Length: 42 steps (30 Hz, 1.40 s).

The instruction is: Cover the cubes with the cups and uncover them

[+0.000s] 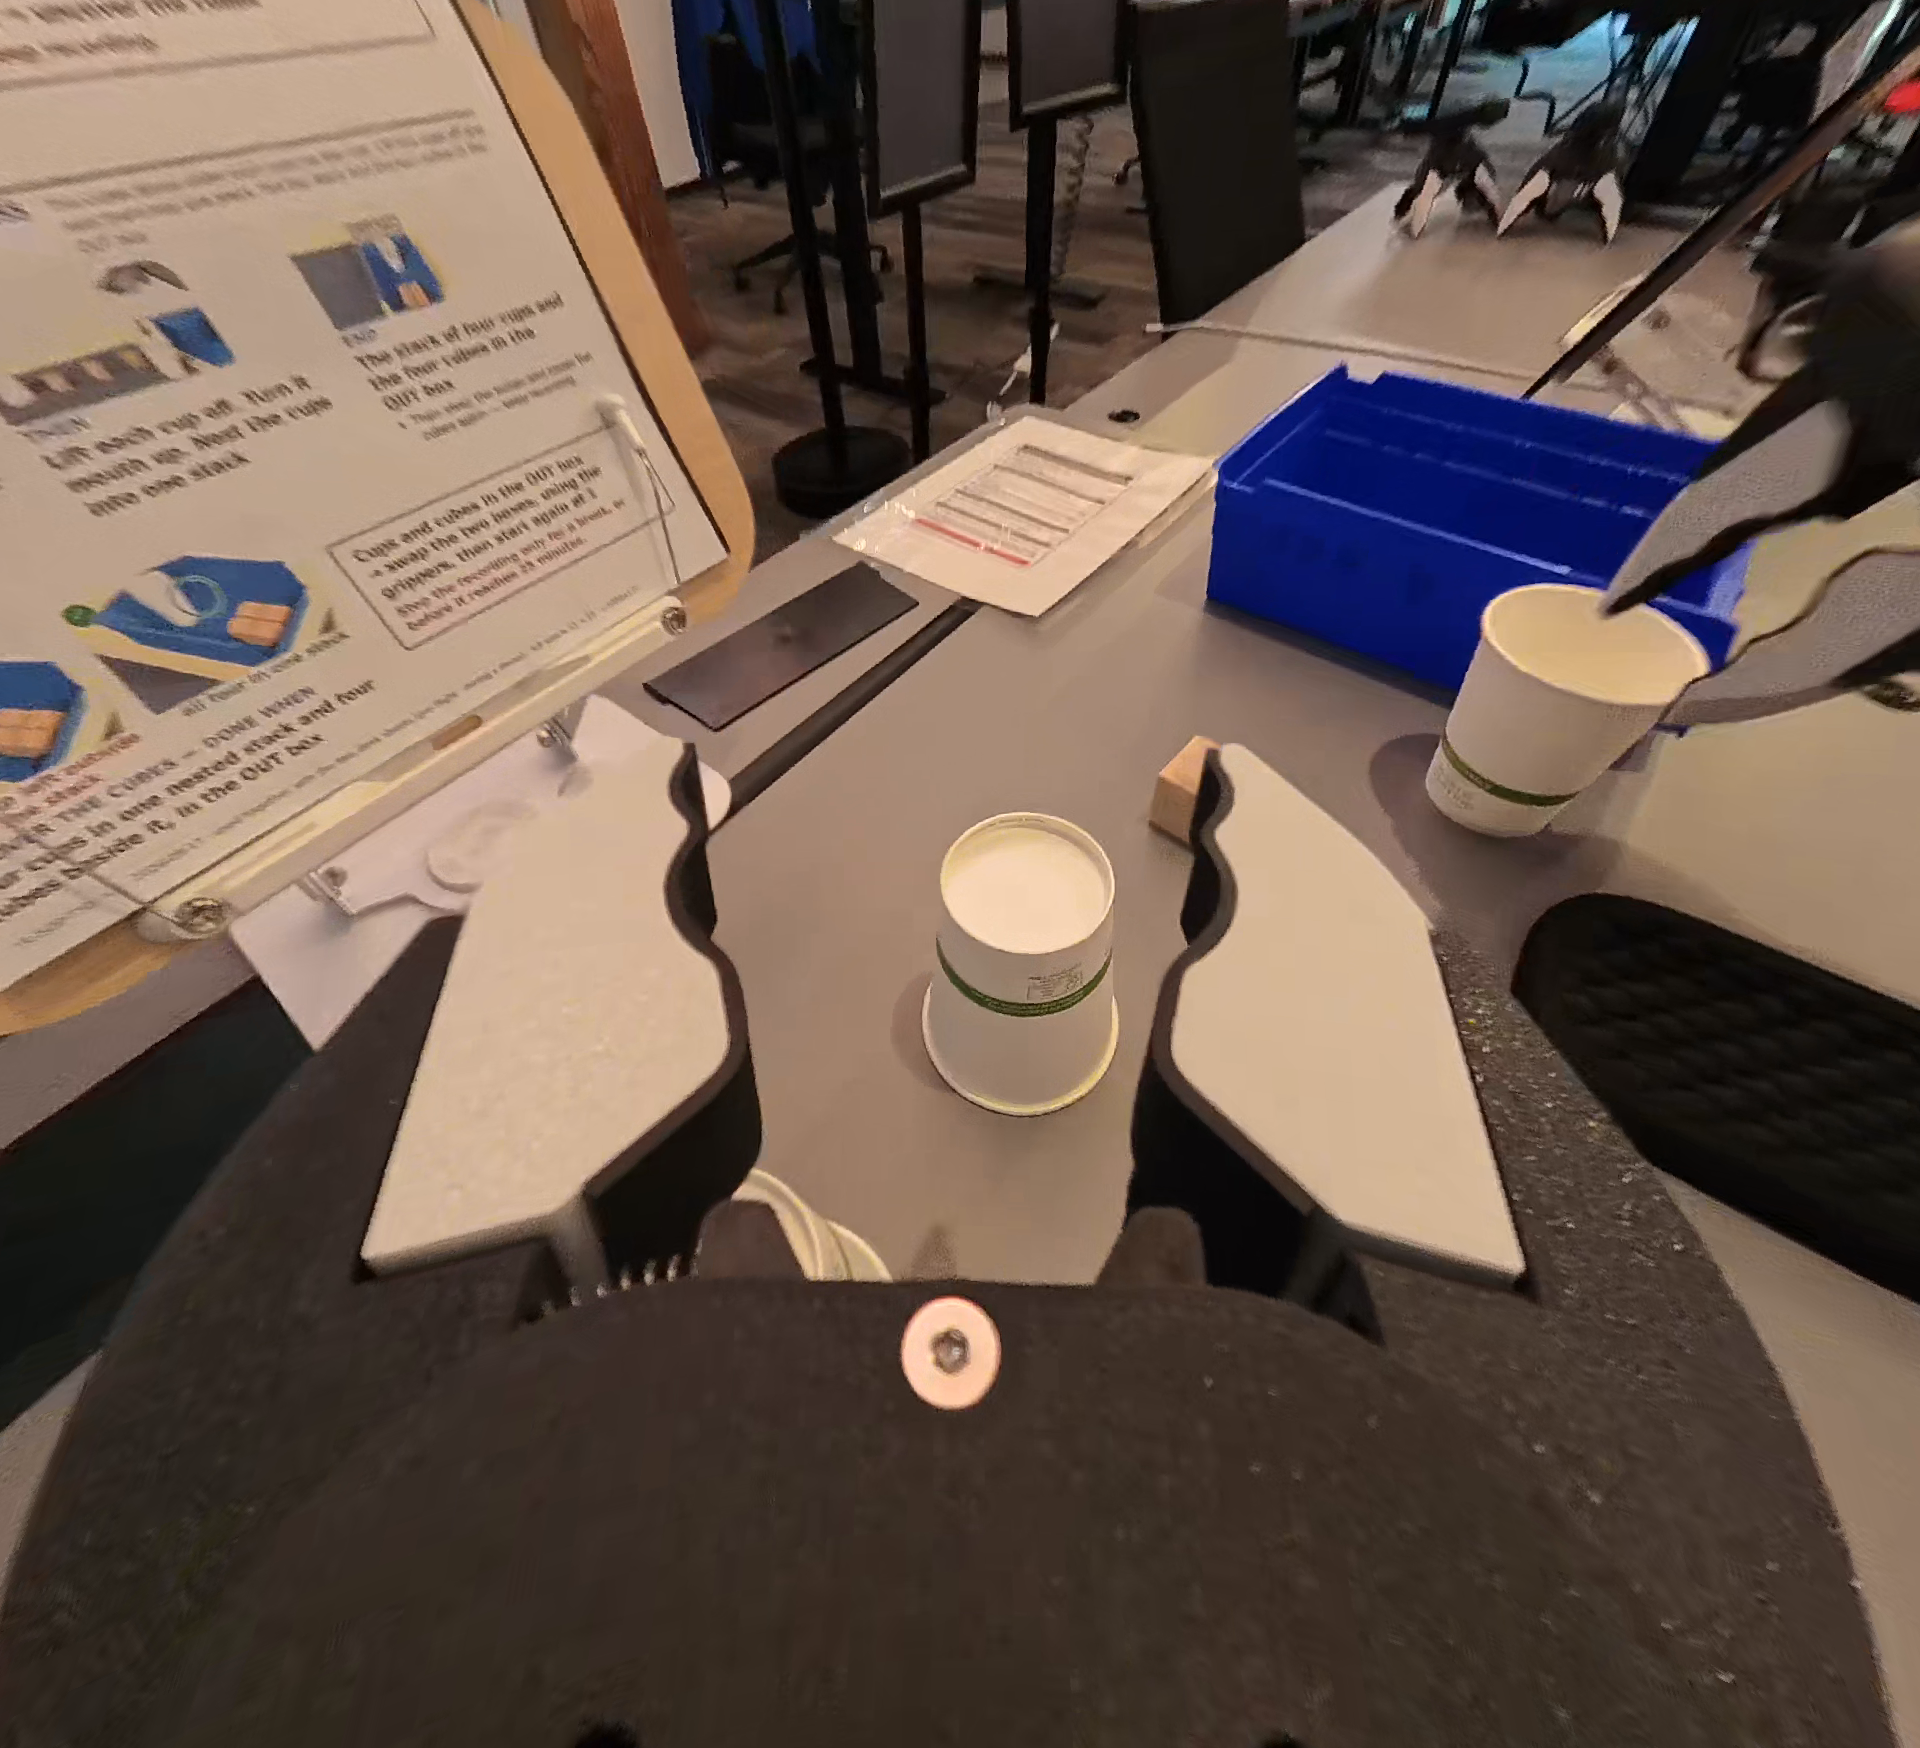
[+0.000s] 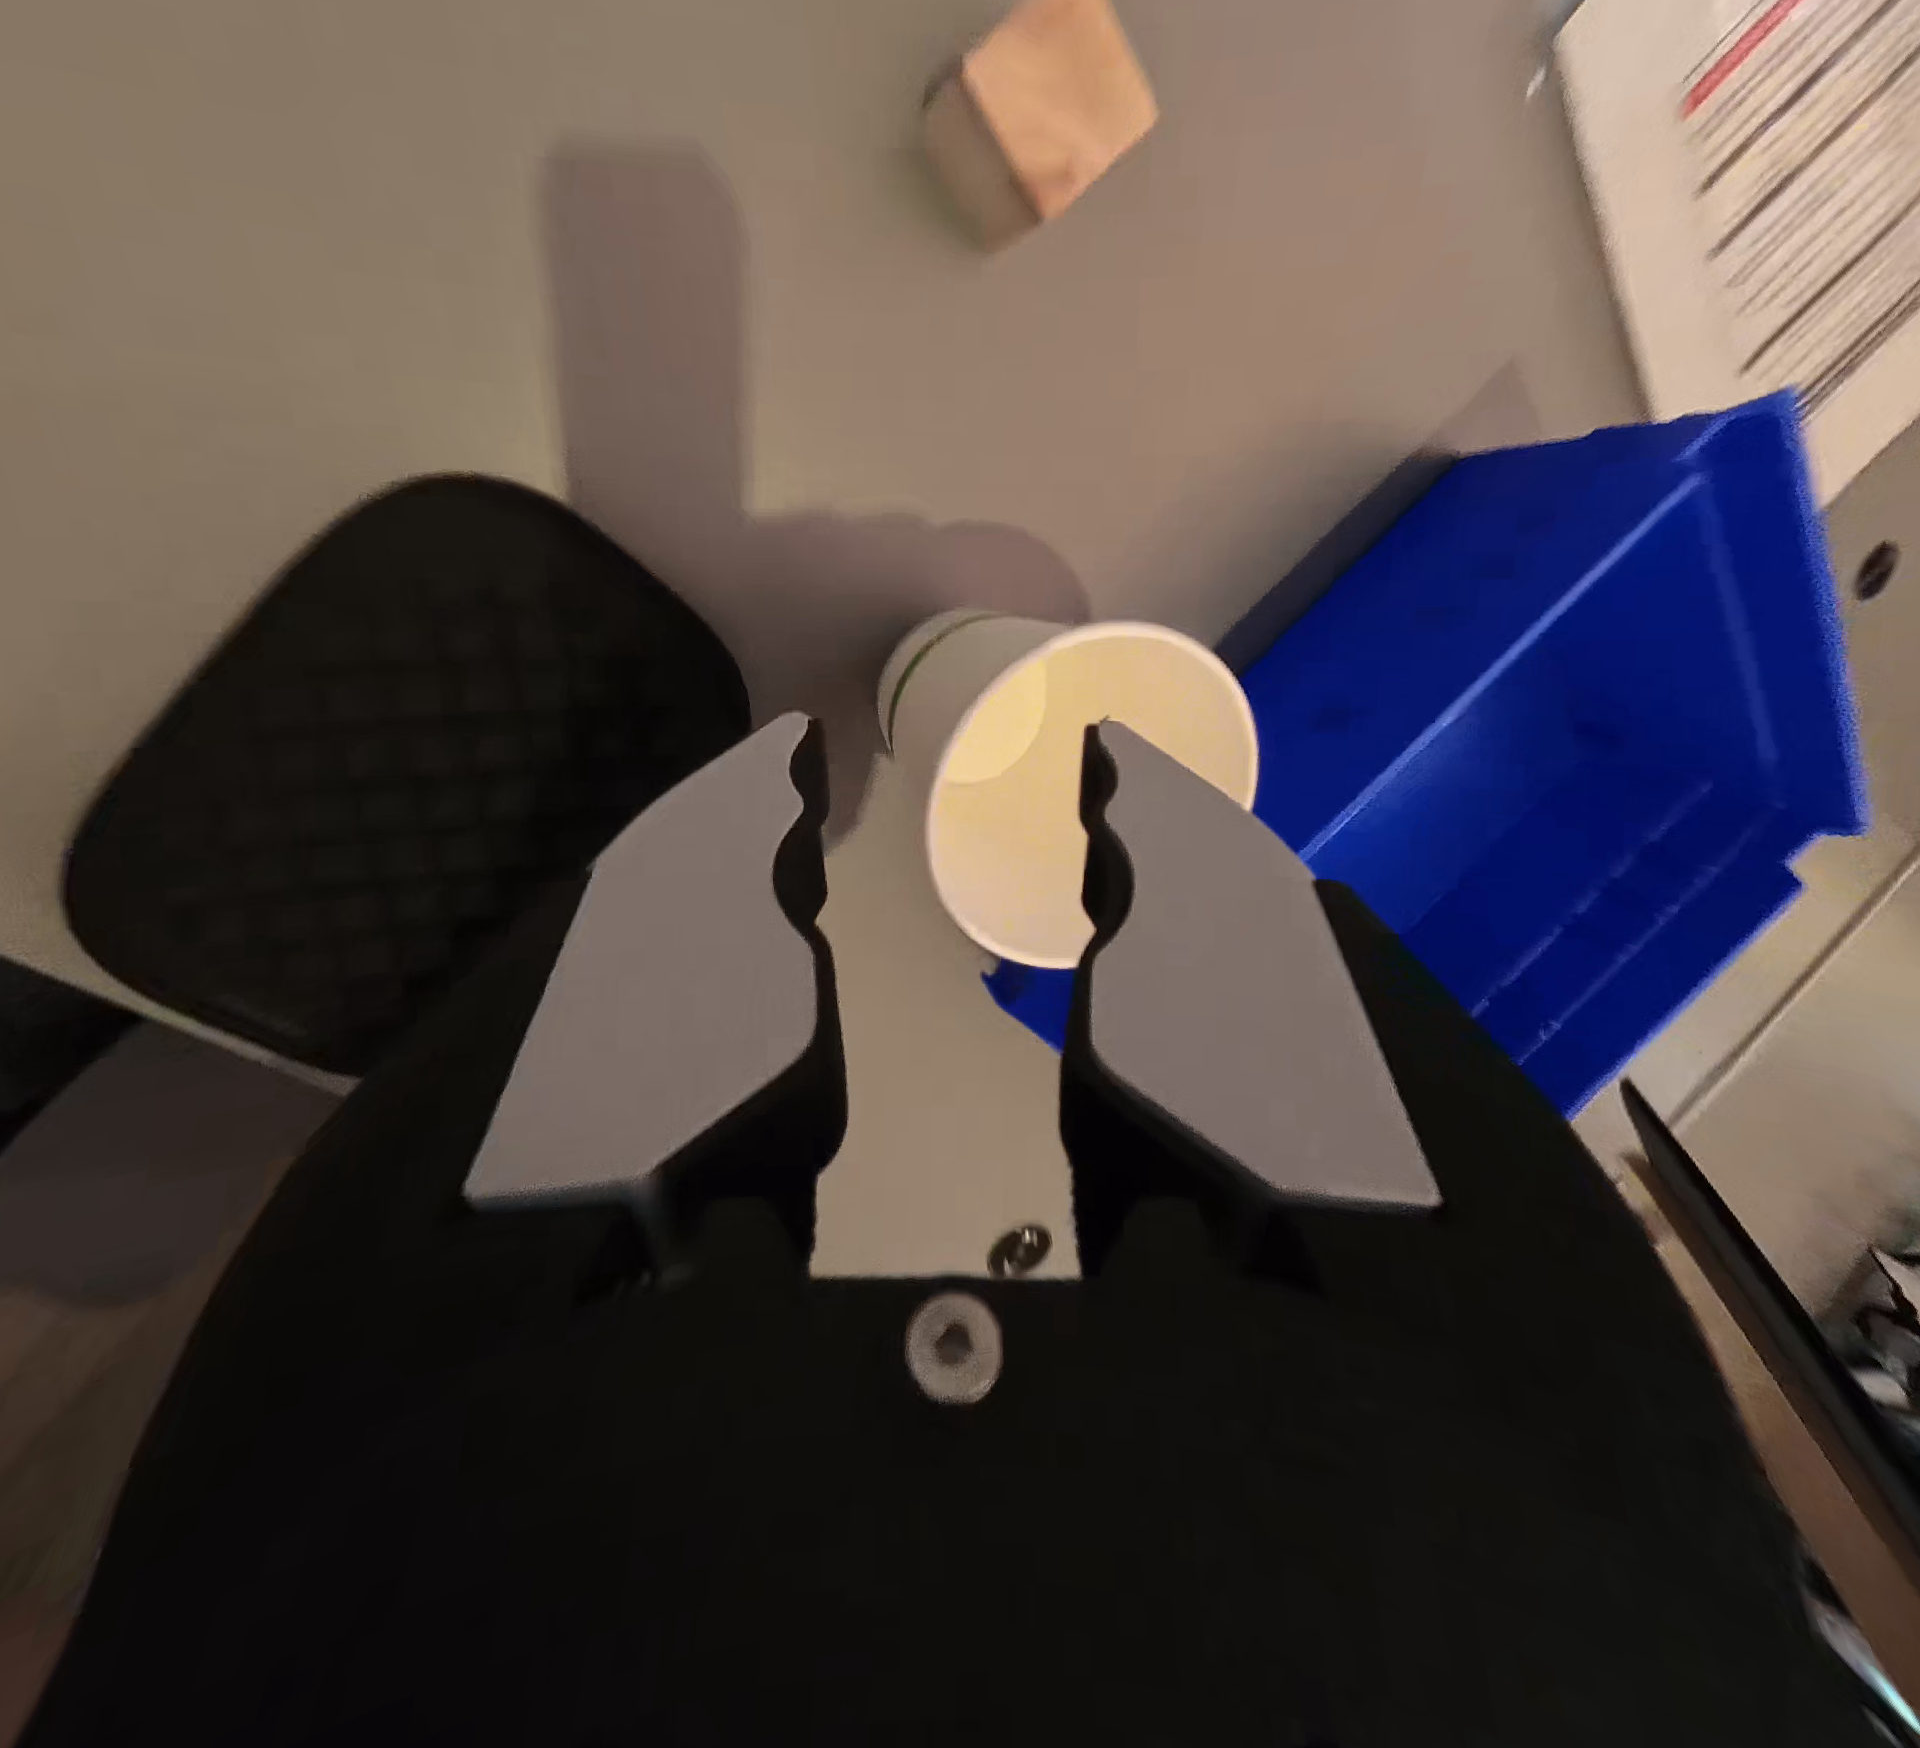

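Grey desk (image 1: 1039,690) surface is seen under both tongs, with an office of chairs and stands behind.

Nearest, the left tongs (image 1: 951,825) are held spread wide, gripping nothing. Between their fingers, apart from both, a white paper cup with a green band (image 1: 1023,960) is stood mouth down on the desk, its long axis upright and its closed base turned upward. Whether a cube is hidden beneath cannot be told.

Just beyond the left tongs' right fingertip, a small light wooden cube (image 1: 1179,784) is left bare on the desk, resting flat.

Farther right, a second white paper cup with a green band (image 2: 1081,794) is tilted off vertical, its open mouth facing up toward the right tongs (image 2: 951,742). These are partly spread: one finger is placed inside the mouth, the other outside the wall, with a gap still showing, so a firm pinch cannot be confirmed.

Behind it a blue plastic bin (image 1: 1455,503) is set, and a black mesh pad (image 2: 395,763) lies nearby.

By judgement, the task is partway through: one cup appears placed, one cube at least remains uncovered, and all uncovering is left.
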{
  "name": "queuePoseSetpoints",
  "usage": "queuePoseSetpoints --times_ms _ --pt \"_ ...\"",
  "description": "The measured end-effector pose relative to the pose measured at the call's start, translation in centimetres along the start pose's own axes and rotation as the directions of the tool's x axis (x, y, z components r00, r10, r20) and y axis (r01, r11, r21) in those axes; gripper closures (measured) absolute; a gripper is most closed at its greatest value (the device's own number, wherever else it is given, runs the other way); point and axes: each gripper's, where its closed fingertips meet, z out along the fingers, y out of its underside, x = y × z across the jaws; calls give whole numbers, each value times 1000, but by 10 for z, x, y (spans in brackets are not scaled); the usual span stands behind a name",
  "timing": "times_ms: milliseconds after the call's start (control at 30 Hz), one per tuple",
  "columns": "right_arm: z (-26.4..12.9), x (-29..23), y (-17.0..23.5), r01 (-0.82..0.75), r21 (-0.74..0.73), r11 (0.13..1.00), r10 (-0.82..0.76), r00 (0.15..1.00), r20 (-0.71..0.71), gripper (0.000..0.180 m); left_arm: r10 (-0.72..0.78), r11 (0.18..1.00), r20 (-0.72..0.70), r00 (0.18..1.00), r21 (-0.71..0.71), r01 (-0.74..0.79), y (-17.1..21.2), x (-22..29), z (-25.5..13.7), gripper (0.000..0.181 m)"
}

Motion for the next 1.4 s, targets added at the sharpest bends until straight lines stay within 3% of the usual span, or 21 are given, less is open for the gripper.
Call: queuePoseSetpoints --times_ms 100,200,367,567,733,1400 --pt "-30 -2 -15 -6 190 982 18 998 -63 126 20 997 56 998 -72 -16 18 5 29 93" --pt "-56 -7 -21 -1 333 943 42 992 -116 123 20 988 25 999 -153 -16 39 21 54 92" --pt "-81 -21 -20 30 447 894 55 983 -177 122 31 974 32 999 -225 -23 69 27 83 93" --pt "-87 -33 -8 46 476 878 57 978 -199 122 -20 938 -9 1000 -346 16 106 32 101 94" --pt "-81 -33 3 42 470 881 55 980 -191 123 33 914 19 999 -405 -23 125 30 110 93" --pt "-62 -33 24 27 448 894 51 985 -162 123 94 917 86 992 -396 -52 144 16 128 94"
